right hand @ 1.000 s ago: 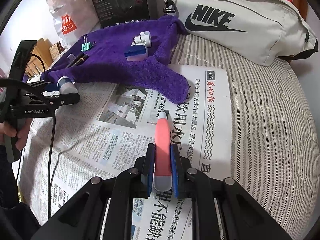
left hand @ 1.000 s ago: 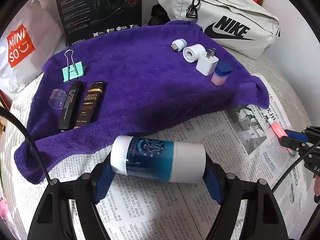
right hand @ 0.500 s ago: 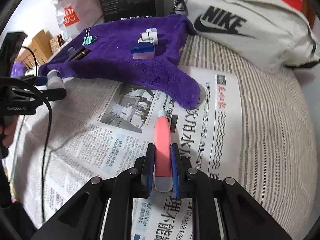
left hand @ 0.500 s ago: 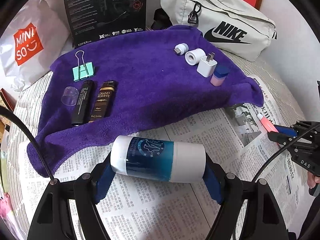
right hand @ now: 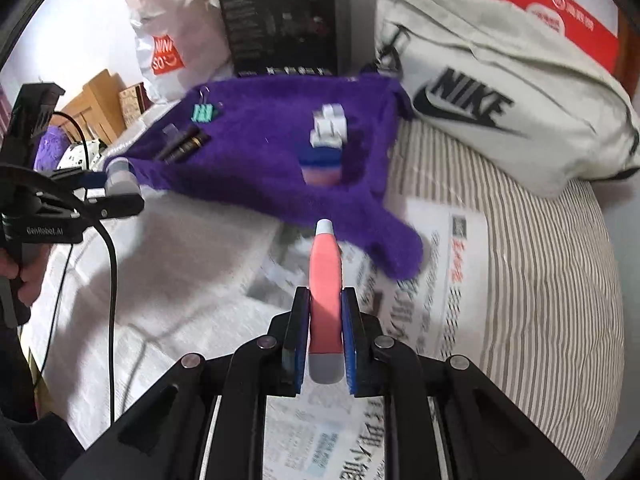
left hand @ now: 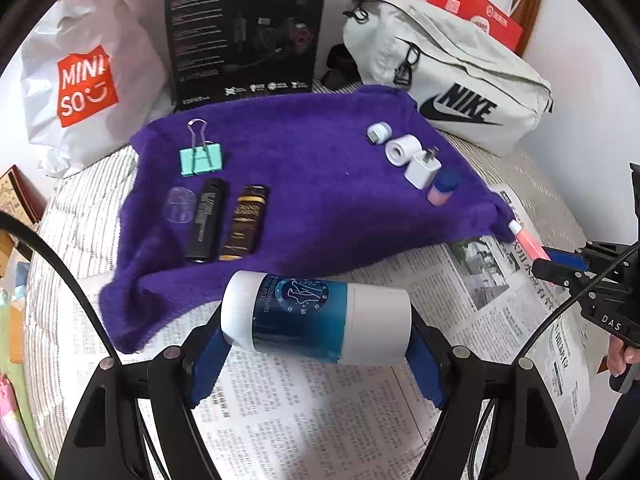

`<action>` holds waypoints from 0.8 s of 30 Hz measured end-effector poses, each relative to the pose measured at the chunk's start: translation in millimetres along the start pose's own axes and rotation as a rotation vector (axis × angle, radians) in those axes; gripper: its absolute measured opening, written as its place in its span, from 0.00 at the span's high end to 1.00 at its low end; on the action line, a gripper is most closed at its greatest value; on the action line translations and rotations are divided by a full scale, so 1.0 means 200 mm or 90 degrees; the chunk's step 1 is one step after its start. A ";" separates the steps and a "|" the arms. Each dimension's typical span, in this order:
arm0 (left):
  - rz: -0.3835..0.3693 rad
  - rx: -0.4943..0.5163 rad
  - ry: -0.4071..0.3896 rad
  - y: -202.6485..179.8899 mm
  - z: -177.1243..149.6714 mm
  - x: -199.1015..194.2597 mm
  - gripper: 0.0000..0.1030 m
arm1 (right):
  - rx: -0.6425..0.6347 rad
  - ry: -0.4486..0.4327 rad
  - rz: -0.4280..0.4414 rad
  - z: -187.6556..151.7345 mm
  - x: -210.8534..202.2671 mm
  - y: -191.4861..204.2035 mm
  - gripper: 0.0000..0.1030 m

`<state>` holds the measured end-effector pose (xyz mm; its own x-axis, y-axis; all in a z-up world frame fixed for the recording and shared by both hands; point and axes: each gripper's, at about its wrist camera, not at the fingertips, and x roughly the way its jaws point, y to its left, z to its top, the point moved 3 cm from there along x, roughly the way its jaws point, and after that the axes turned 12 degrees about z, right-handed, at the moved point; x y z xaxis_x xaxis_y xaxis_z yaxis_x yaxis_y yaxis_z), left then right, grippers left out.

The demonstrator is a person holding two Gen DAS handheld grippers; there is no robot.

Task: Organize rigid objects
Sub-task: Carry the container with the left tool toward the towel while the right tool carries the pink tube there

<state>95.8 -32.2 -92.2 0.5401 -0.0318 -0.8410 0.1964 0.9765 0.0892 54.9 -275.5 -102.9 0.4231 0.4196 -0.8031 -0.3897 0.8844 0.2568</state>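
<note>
Newspaper [left hand: 320, 420] blurs under left gripper [left hand: 316, 344] clamping bottle [left hand: 316, 316]; right gripper [right hand: 325, 332] pinches pink tube [right hand: 326, 280], label unreadable

Towel [left hand: 320, 184]: purple. Binder clip [left hand: 200, 160]: mint green. Held bottle [left hand: 316, 322]: white ends, blue band. Held tube [right hand: 326, 280]: pink, grey ends. Sling bag [left hand: 448, 80]: beige, black logo. Bedsheet [right hand: 560, 280]: grey-white stripes.

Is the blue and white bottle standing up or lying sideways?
Lying sideways. The blue and white bottle is held crosswise in the left tool, its pads pressing on both white ends, above the newspaper.
</note>
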 end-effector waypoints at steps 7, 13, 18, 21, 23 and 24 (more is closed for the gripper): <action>0.002 -0.016 -0.014 0.09 0.06 -0.05 0.25 | -0.013 -0.019 0.025 0.15 0.00 0.07 0.85; 0.017 -0.029 -0.015 0.17 0.10 -0.05 0.25 | -0.018 -0.026 0.037 0.27 0.04 0.10 0.85; 0.031 -0.038 -0.012 0.25 0.13 -0.03 0.25 | -0.017 -0.025 0.041 0.36 0.12 0.11 0.85; 0.034 -0.046 -0.010 0.29 0.14 -0.02 0.25 | -0.012 -0.019 0.041 0.41 0.18 0.10 0.85; 0.034 -0.052 -0.008 0.32 0.14 -0.01 0.25 | -0.012 -0.013 0.039 0.44 0.22 0.09 0.85; 0.033 -0.053 -0.007 0.33 0.15 0.00 0.25 | -0.013 -0.010 0.040 0.46 0.24 0.09 0.85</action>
<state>132.3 26.2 -70.5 0.5564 0.0172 -0.8307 0.0994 0.9912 0.0871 143.4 -220.3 -87.5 0.4099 0.4768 -0.7776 -0.4323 0.8522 0.2946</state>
